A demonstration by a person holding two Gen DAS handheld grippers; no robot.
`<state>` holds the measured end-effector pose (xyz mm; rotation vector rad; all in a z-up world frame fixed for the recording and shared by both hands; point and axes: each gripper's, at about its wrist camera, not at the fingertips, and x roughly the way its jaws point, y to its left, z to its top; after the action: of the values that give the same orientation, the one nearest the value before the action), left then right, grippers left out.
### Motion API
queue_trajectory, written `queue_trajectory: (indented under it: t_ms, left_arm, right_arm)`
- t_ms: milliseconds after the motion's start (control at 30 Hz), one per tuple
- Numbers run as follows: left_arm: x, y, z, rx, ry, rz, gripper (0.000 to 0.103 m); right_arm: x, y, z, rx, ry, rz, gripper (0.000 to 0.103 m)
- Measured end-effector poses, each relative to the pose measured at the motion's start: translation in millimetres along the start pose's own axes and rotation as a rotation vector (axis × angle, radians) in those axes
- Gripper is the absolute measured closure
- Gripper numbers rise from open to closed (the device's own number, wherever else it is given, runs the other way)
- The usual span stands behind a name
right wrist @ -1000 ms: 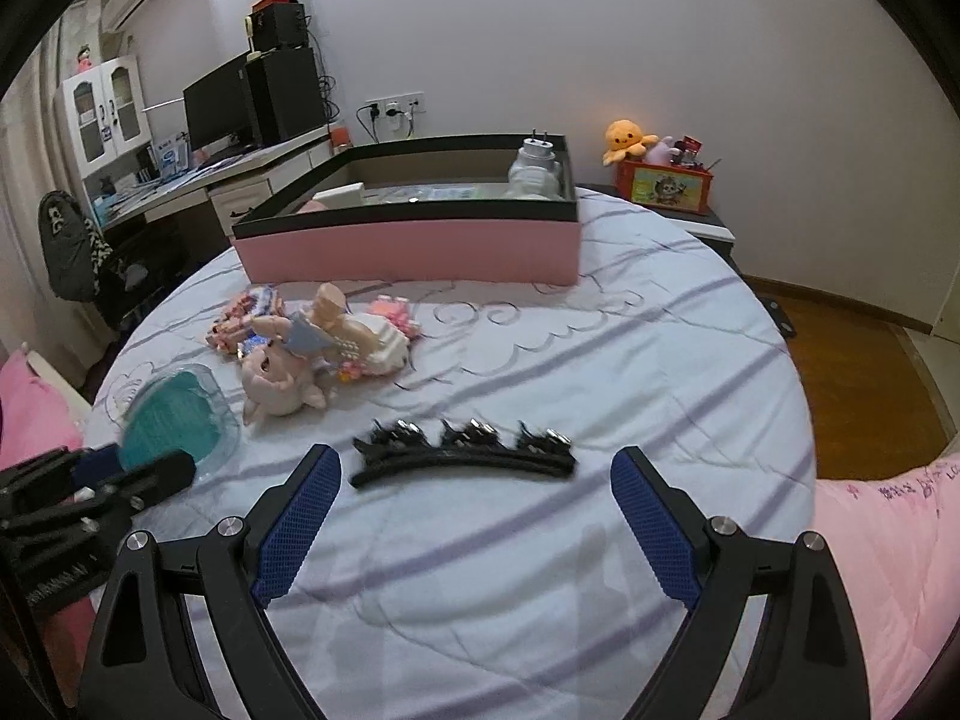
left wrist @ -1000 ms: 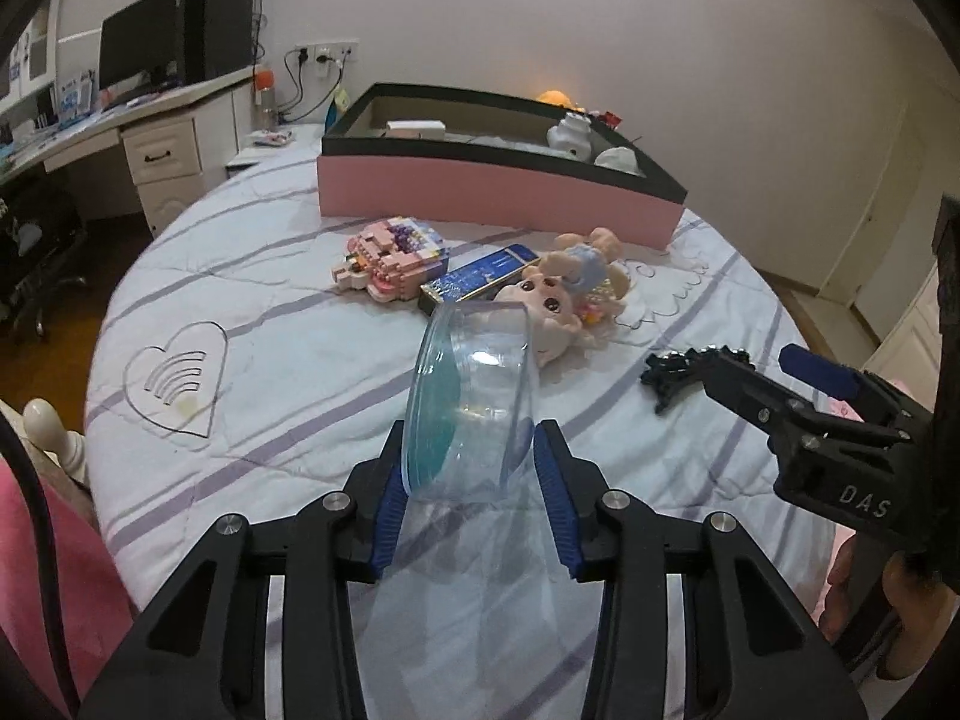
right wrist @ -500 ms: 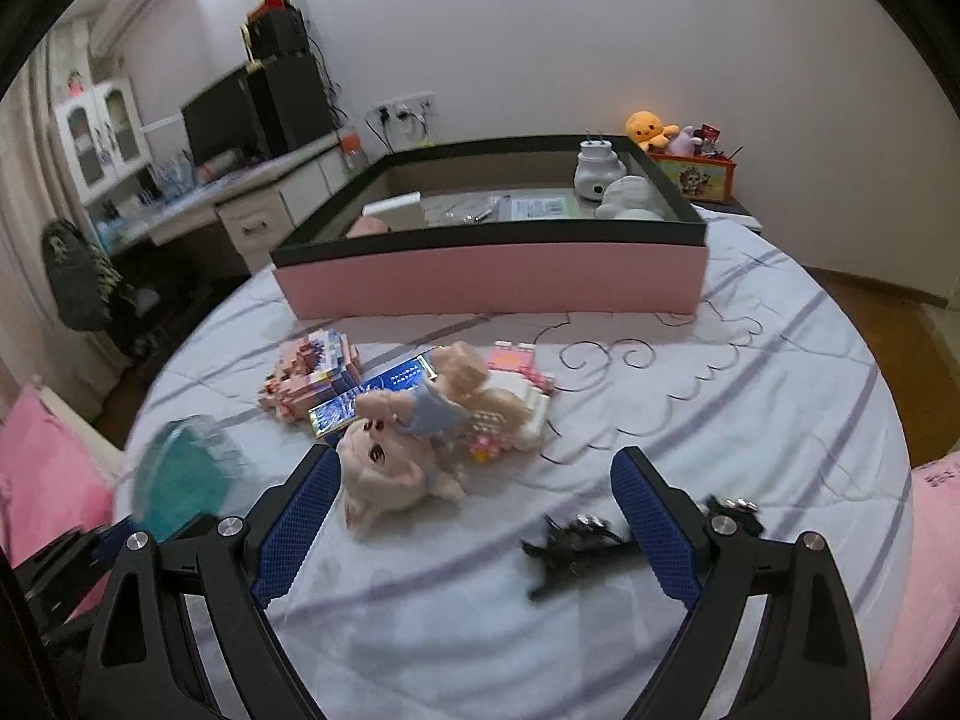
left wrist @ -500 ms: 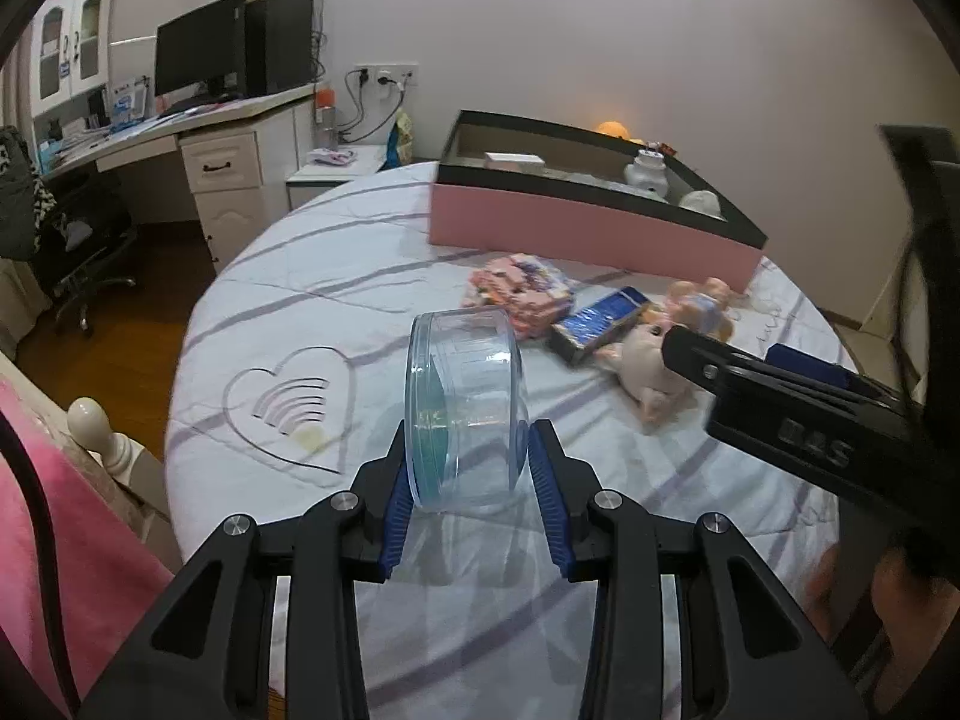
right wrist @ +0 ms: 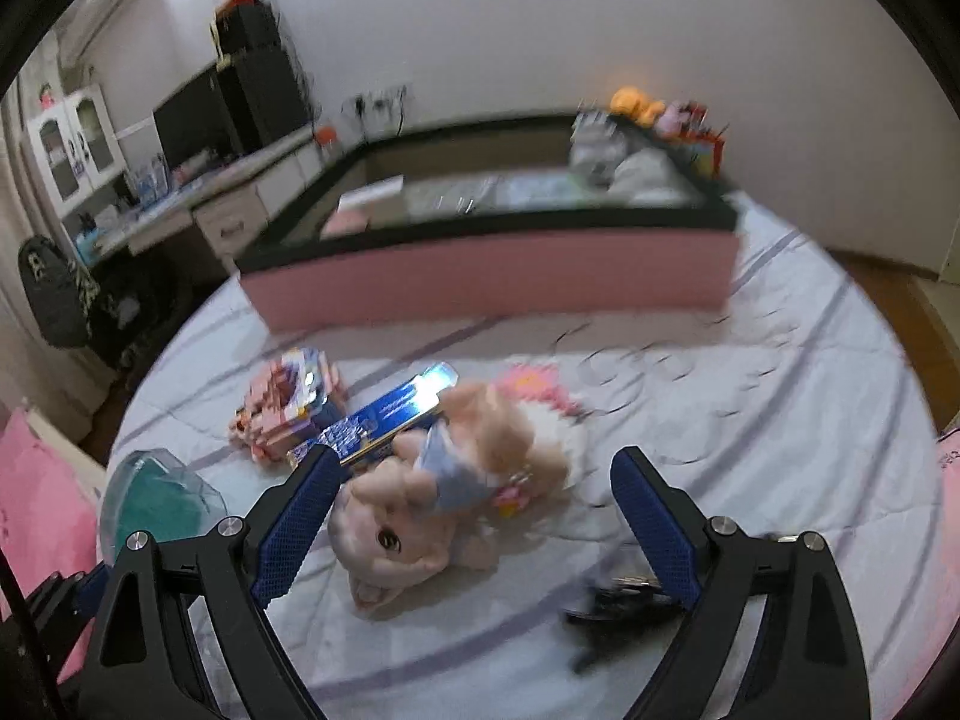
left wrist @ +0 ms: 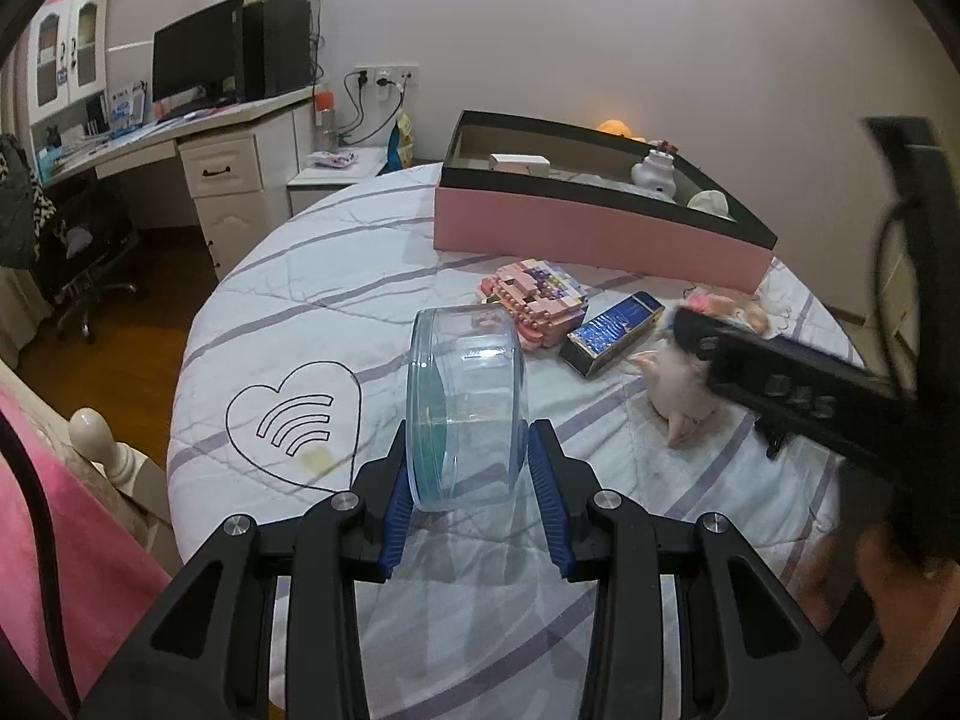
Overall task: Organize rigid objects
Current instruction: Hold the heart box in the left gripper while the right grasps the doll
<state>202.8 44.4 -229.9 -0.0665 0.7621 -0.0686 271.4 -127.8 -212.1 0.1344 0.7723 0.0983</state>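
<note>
My left gripper (left wrist: 471, 489) is shut on a clear round plastic container (left wrist: 465, 405) with a teal lid, held on edge above the bed. That same container (right wrist: 159, 501) shows at the lower left of the right wrist view. My right gripper (right wrist: 474, 525) stands open over a pink doll (right wrist: 444, 498) lying on the bed, the doll between its fingers but untouched. A pink block toy (left wrist: 537, 297), a blue flat box (left wrist: 612, 330) and a black hair clip (right wrist: 624, 600) lie nearby. The pink-sided box (left wrist: 594, 222) with a black rim stands behind them.
The round bed (left wrist: 312, 276) has a white striped cover with a heart drawing (left wrist: 294, 414). A desk with a monitor (left wrist: 192, 66) and a chair (left wrist: 84, 246) stand to the left. Inside the pink box sit a white figurine (left wrist: 654, 171) and a small white carton (left wrist: 519, 163).
The right gripper has swung left from the hair clip to over the doll. The left gripper has turned left with the container still in its grip.
</note>
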Motion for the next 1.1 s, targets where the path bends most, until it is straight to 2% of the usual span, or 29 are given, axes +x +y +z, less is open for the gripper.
queue_trajectory:
  t_ms: [67, 200, 400, 533, 667, 800, 867, 1033, 1100]
  left_arm:
    - [0, -2, 0, 0.006, 0.004, -0.005, 0.066]
    - [0, -7, -1, 0.010, 0.003, -0.010, 0.066]
    - [-1, -9, -2, 0.018, 0.008, -0.011, 0.066]
    - [-2, -7, -2, 0.019, 0.008, -0.008, 0.066]
    - [0, -7, -2, 0.019, 0.007, -0.005, 0.066]
    - [0, -9, 0, 0.022, 0.007, -0.011, 0.066]
    - [0, -9, 2, 0.024, 0.004, -0.013, 0.066]
    - [-10, -12, 5, 0.031, -0.015, -0.028, 0.067]
    - [-14, -17, 7, 0.045, -0.031, -0.030, 0.067]
  right_arm:
    - [-12, -7, -3, -0.009, -0.035, -0.043, 0.014]
    - [-20, -21, -9, -0.022, -0.004, -0.015, 0.015]
    - [-18, -19, -16, -0.004, 0.030, 0.124, 0.015]
    - [-13, -10, -14, -0.018, 0.034, 0.155, 0.012]
    - [-3, 0, -11, -0.037, 0.060, 0.109, 0.010]
    - [5, -3, -7, -0.022, 0.081, 0.104, 0.011]
    - [8, -4, -6, -0.020, 0.096, 0.117, 0.016]
    - [-6, -12, -11, -0.009, 0.061, 0.162, 0.016]
    - [-11, -13, -13, -0.017, 0.048, 0.170, 0.024]
